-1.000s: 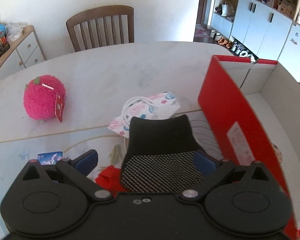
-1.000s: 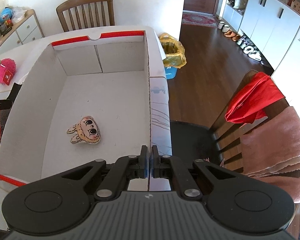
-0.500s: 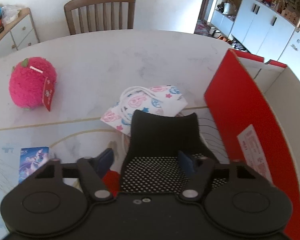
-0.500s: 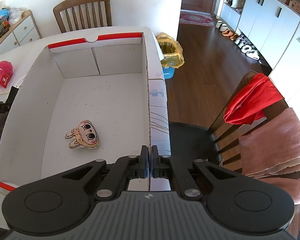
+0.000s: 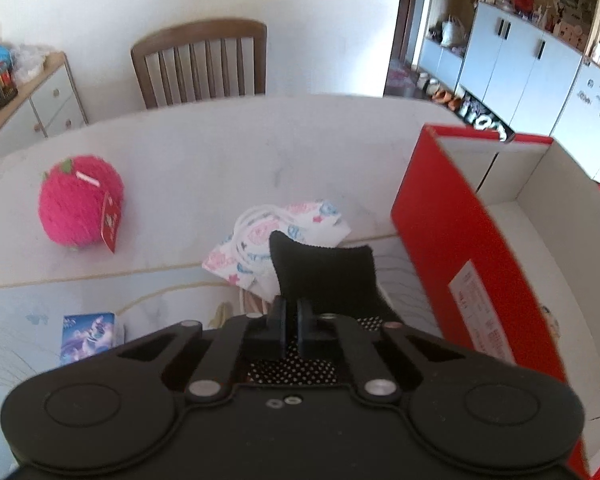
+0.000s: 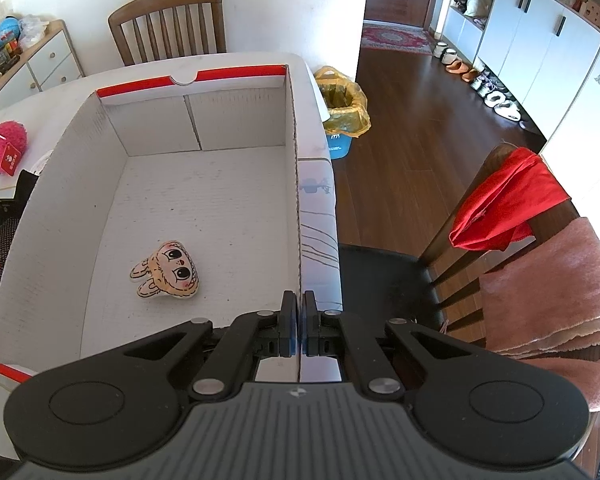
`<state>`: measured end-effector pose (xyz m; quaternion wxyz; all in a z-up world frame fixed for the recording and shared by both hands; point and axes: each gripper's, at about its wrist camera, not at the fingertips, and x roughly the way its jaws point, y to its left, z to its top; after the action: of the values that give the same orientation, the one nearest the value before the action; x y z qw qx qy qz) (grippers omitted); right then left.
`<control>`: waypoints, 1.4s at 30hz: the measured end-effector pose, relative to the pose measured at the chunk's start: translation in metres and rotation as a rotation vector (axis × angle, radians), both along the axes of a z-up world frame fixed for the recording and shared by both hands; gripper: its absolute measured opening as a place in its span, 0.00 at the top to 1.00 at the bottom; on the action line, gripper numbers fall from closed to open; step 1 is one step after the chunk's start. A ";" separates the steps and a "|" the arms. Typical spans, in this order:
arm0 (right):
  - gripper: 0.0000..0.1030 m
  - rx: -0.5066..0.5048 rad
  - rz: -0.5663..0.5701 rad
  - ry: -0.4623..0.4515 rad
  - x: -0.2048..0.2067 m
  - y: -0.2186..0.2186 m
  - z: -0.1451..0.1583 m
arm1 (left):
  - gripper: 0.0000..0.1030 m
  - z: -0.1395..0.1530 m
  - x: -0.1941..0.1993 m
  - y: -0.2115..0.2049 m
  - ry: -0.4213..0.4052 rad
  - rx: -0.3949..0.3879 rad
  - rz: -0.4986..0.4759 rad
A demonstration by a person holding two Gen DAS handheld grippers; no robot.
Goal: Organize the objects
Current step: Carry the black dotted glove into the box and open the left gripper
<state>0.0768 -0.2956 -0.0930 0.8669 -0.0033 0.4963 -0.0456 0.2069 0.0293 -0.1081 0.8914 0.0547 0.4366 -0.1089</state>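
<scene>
The black fabric piece with a white-dotted mesh panel (image 5: pixel 324 276) lies on the white marble-look table (image 5: pixel 204 160), just beside the red outer wall of the large open cardboard box (image 5: pixel 460 248), partly over a white pouch printed with pink and blue figures (image 5: pixel 260 236). The left gripper (image 5: pixel 291 320) has just been closing; its fingers now stand pressed together on the near edge of that black piece. A fluffy pink ball-shaped plush with a red tag (image 5: pixel 80 204) sits well apart to the left, and a small blue printed card (image 5: pixel 88 334) lies near the gripper body. The right gripper (image 6: pixel 299 312) is clamped on the box's right-hand wall (image 6: pixel 294 200). Inside the box lies a flat beige bunny-faced toy (image 6: pixel 168 270). A brown wooden chair (image 5: pixel 204 64) stands behind the table.
</scene>
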 end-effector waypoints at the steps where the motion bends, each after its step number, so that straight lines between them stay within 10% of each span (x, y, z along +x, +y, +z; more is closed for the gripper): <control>1: 0.98 -0.001 0.001 -0.001 0.000 0.000 0.000 | 0.98 0.004 -0.003 -0.001 -0.011 0.002 -0.002; 32: 0.98 0.016 0.069 -0.033 -0.005 -0.004 0.003 | 0.98 0.146 -0.071 -0.056 -0.164 -0.193 -0.144; 42: 0.98 0.018 0.077 -0.034 -0.005 -0.005 0.002 | 0.98 0.135 -0.043 -0.123 -0.146 -0.222 -0.247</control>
<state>0.0722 -0.3009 -0.0909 0.8763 -0.0136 0.4815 -0.0077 0.1640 -0.0937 0.0267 0.9010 0.0168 0.3462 -0.2607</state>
